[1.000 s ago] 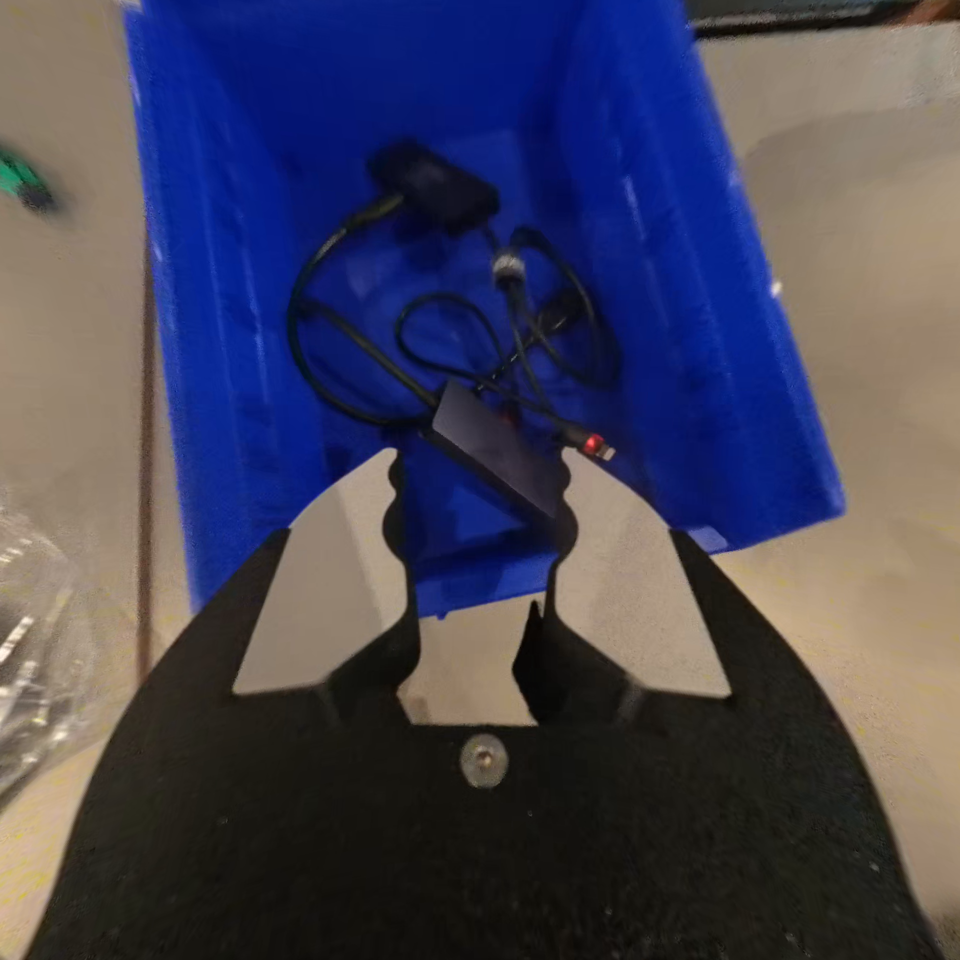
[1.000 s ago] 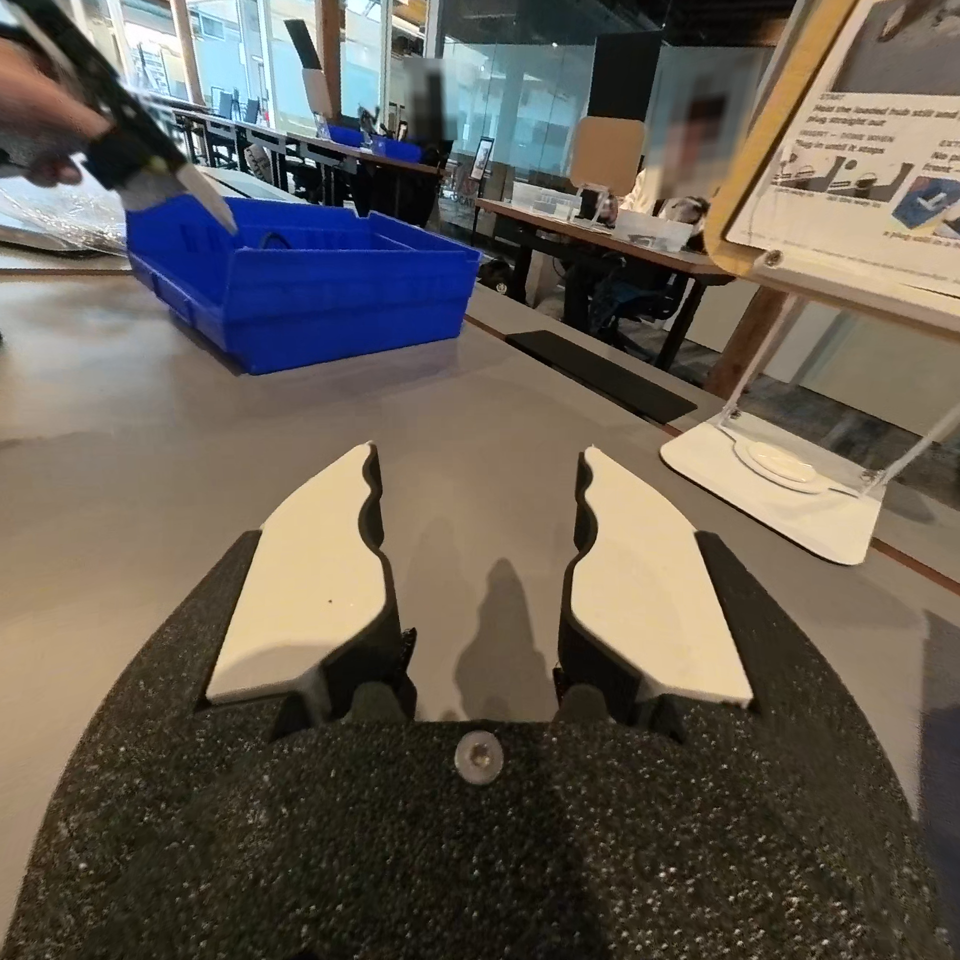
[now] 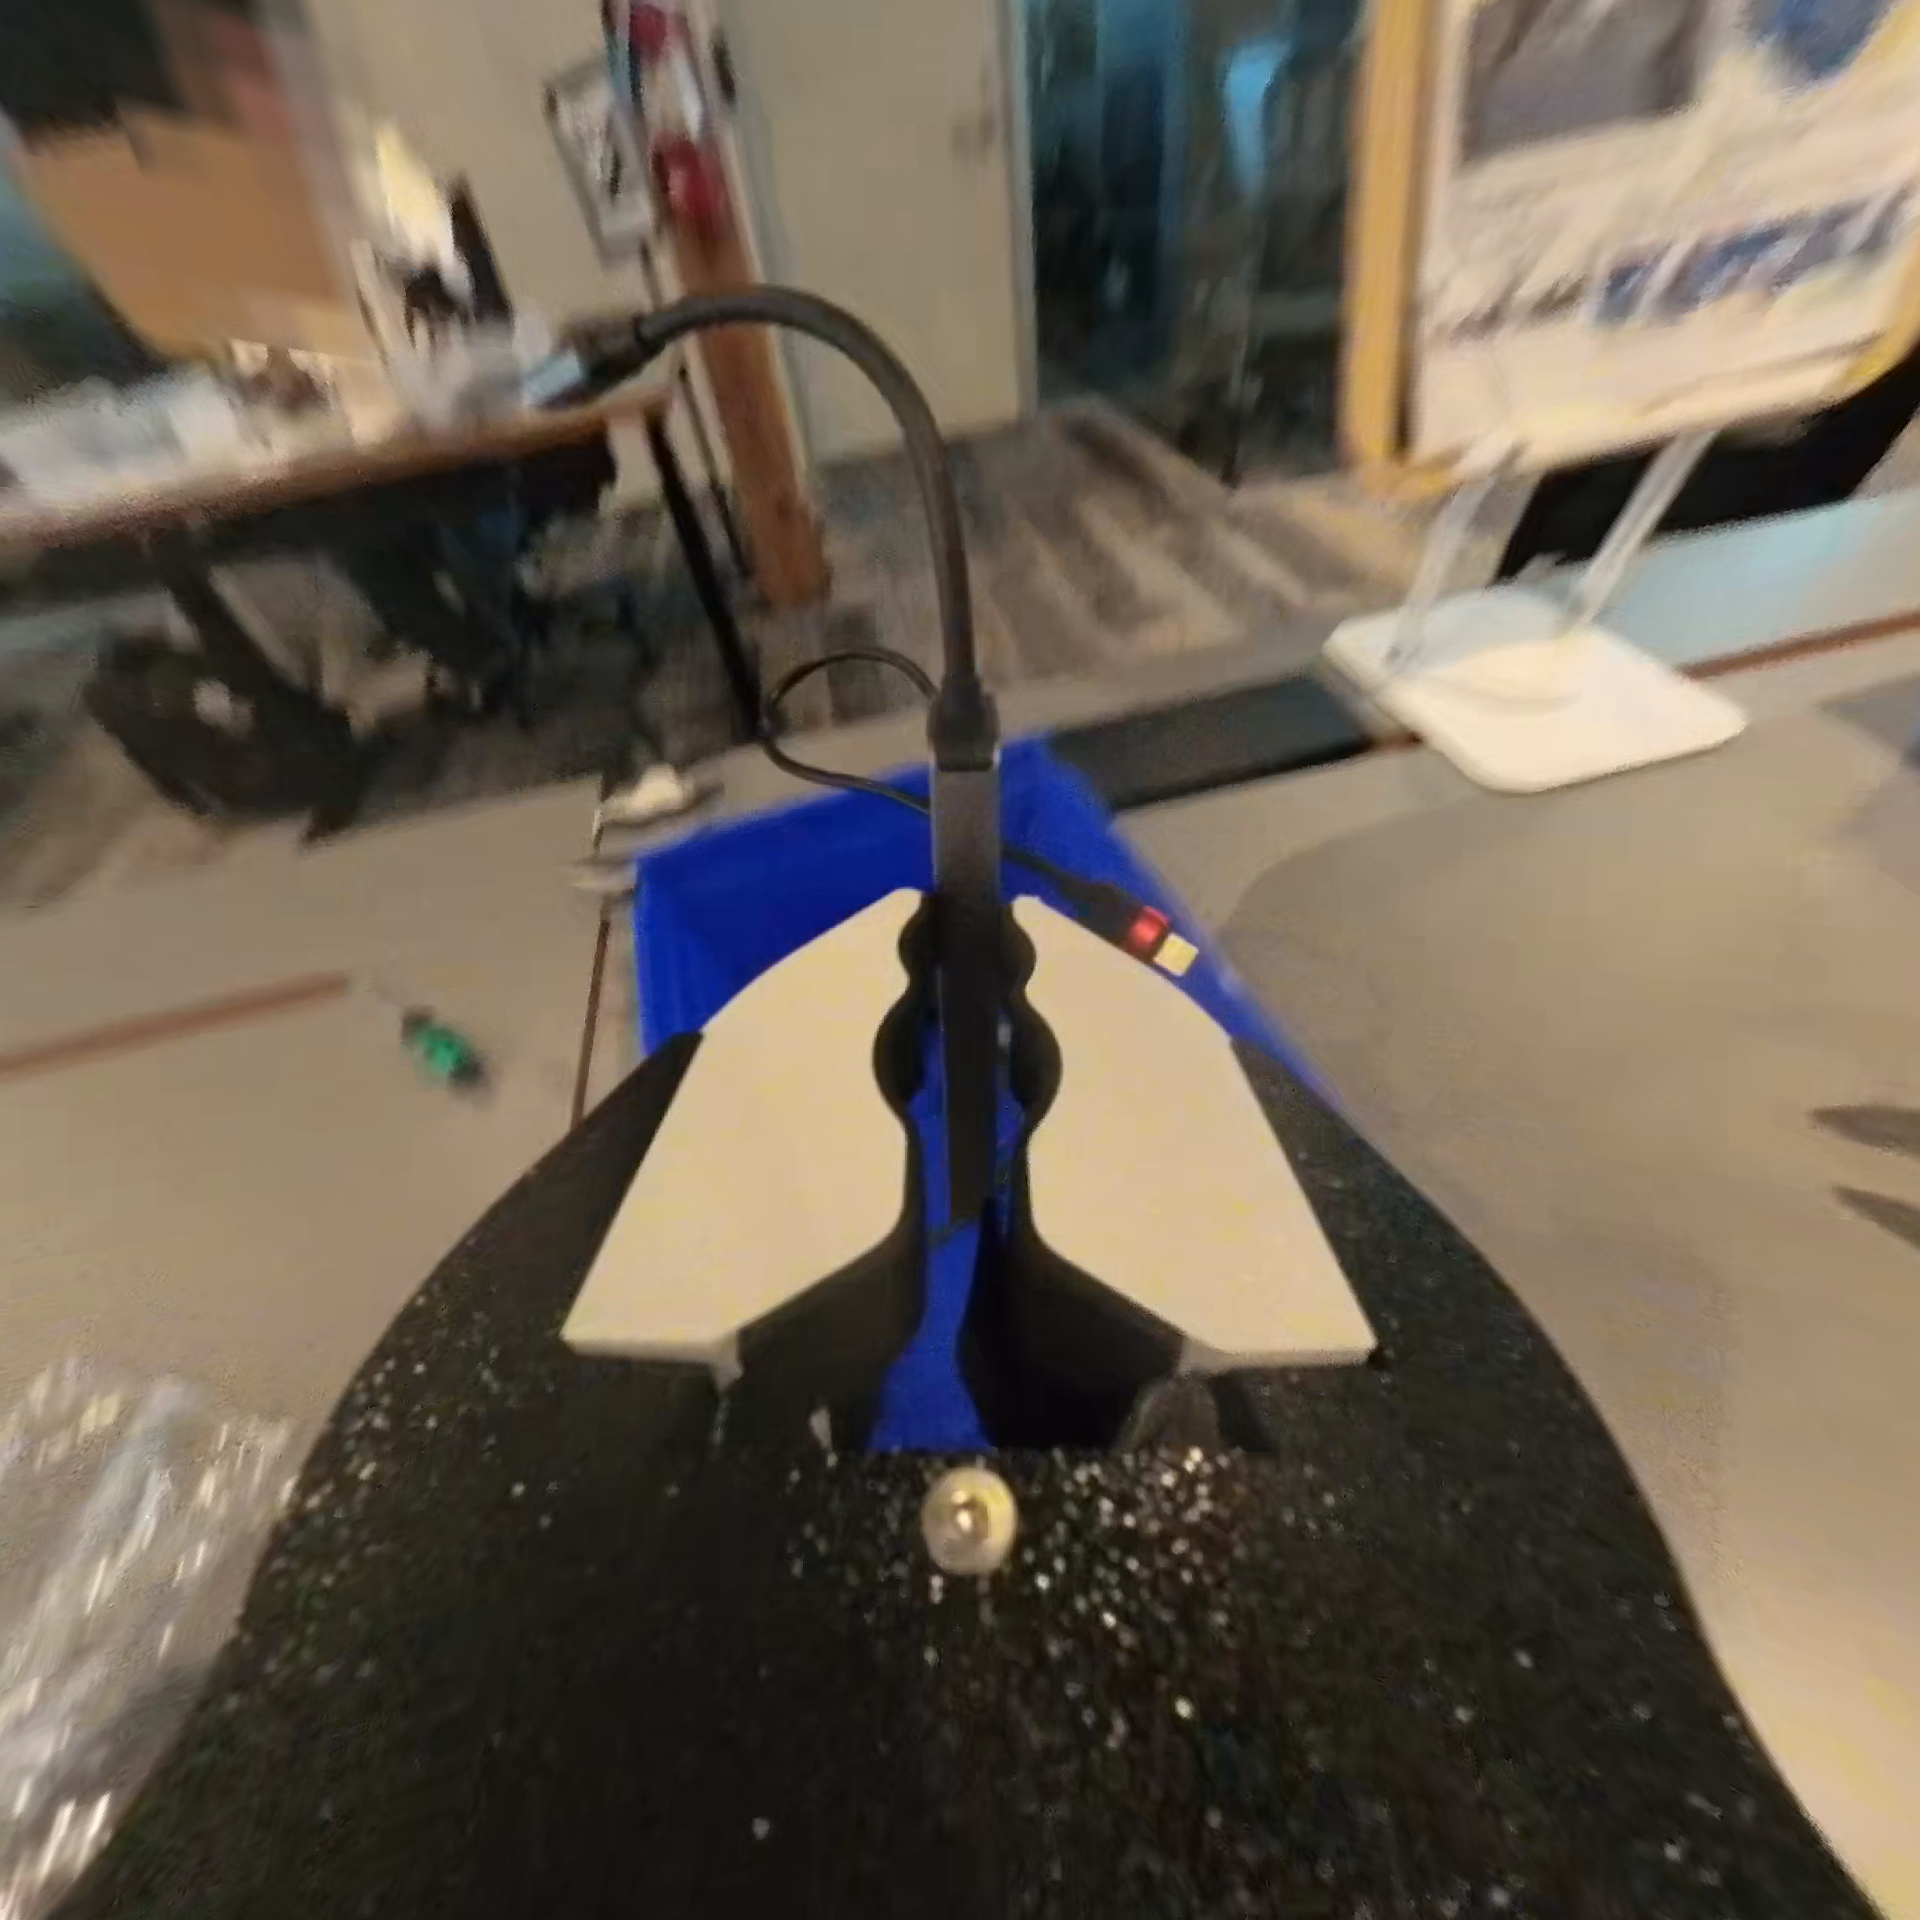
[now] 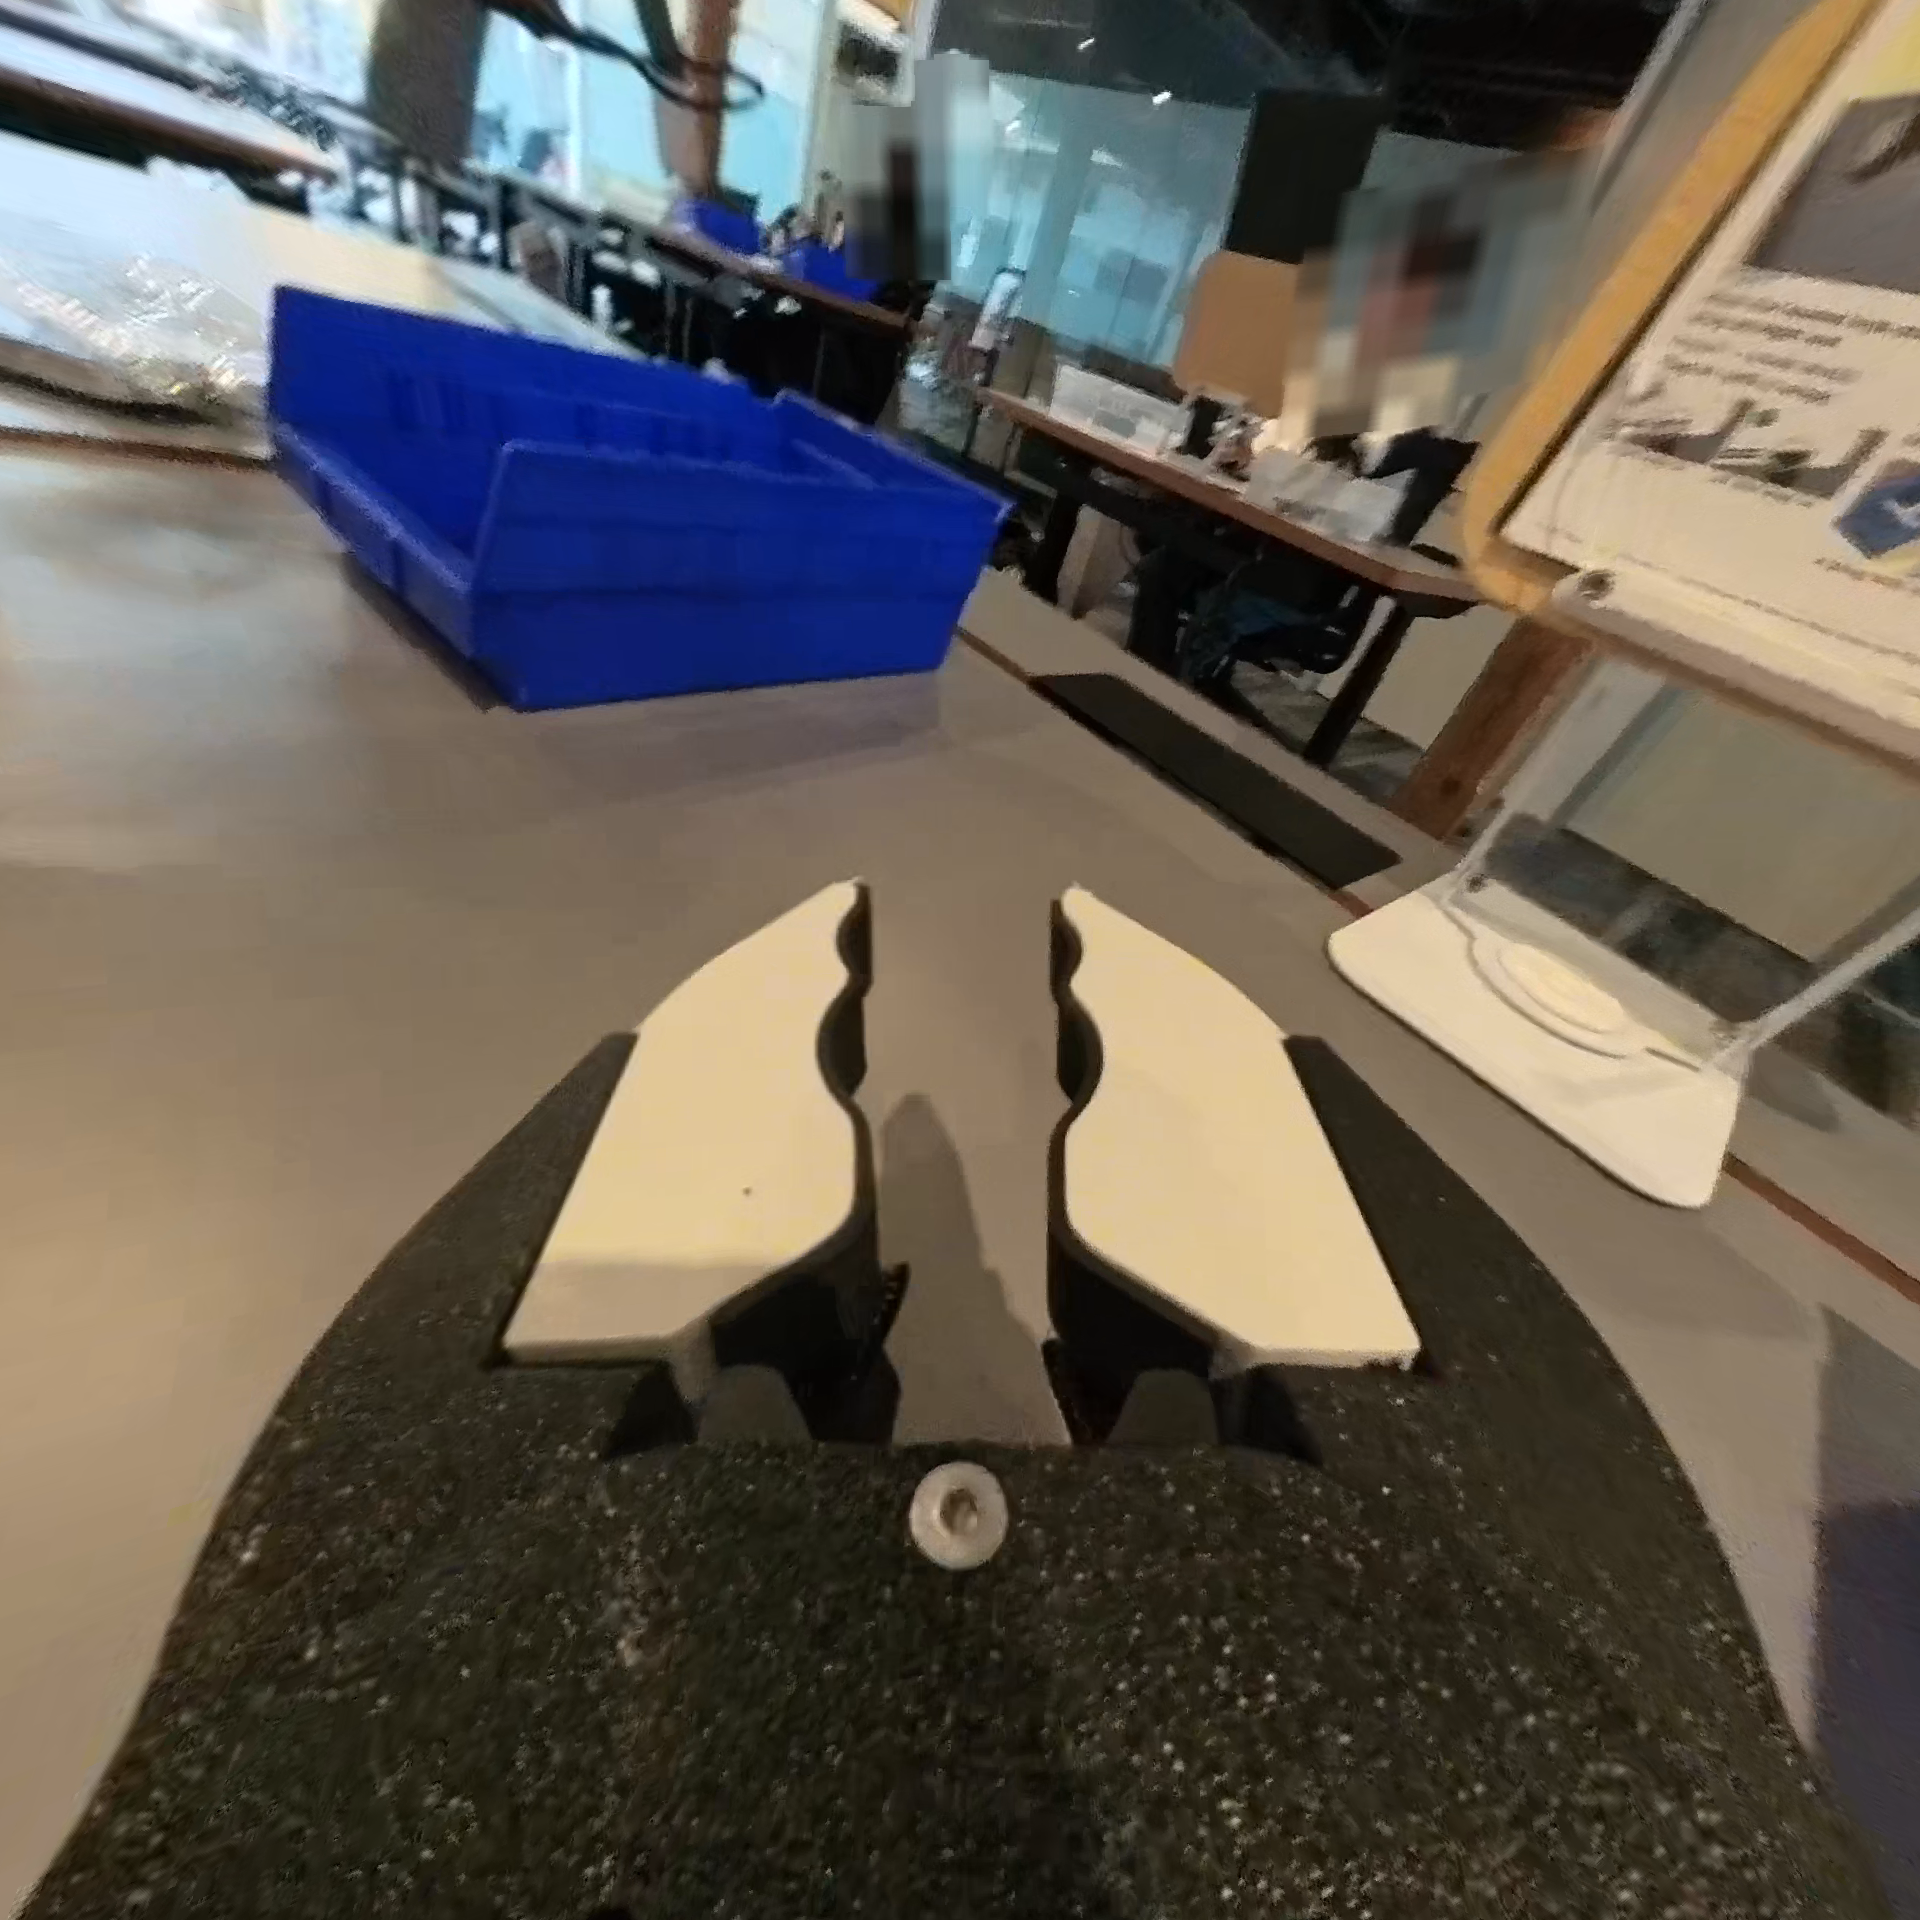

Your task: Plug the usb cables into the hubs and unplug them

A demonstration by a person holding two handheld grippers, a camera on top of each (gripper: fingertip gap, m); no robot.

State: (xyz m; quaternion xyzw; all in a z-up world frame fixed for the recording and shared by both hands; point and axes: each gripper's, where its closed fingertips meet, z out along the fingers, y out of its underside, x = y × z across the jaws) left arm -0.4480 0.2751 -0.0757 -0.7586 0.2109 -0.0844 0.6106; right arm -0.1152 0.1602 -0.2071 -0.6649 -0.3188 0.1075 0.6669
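Left gripper [image 3: 964, 914] is clenched on a slim dark hub [image 3: 966, 831], fingers [image 3: 790, 1122] pinching it edge-on so it stands upright between the tips and sticks out past them. Hub's own thick black cable [image 3: 914, 416] leaves the far end, rises ahead of the fingers and curves off to the left, ending in a blurred plug. A thinner black cable [image 3: 831, 675] loops just left of the hub's far end and runs behind it to a connector with a red band and pale tip [image 3: 1158, 935], just right of the right fingertip; cannot tell whether that thin cable is plugged into the hub. Blue bin [image 3: 790, 883] sits directly beyond and under the fingers, blue also showing through the gap between them. Small green item [image 3: 442, 1049] lies on the grey tabletop [image 3: 1558, 1039] left of the fingers. Crinkled clear plastic [image 3: 94, 1538] at near left. White stand base [image 3: 1538, 707] far right. View is motion-blurred.

Right gripper [image 4: 961, 904] is released, fingers [image 4: 727, 1122] parted with nothing between them, low over bare tabletop [image 4: 312, 935]. Blue bin [image 4: 644, 540] is well ahead and left of the fingers. White stand base [image 4: 1507, 1039] with a tilted instruction board [image 4: 1714, 312] is to the right of the fingers.
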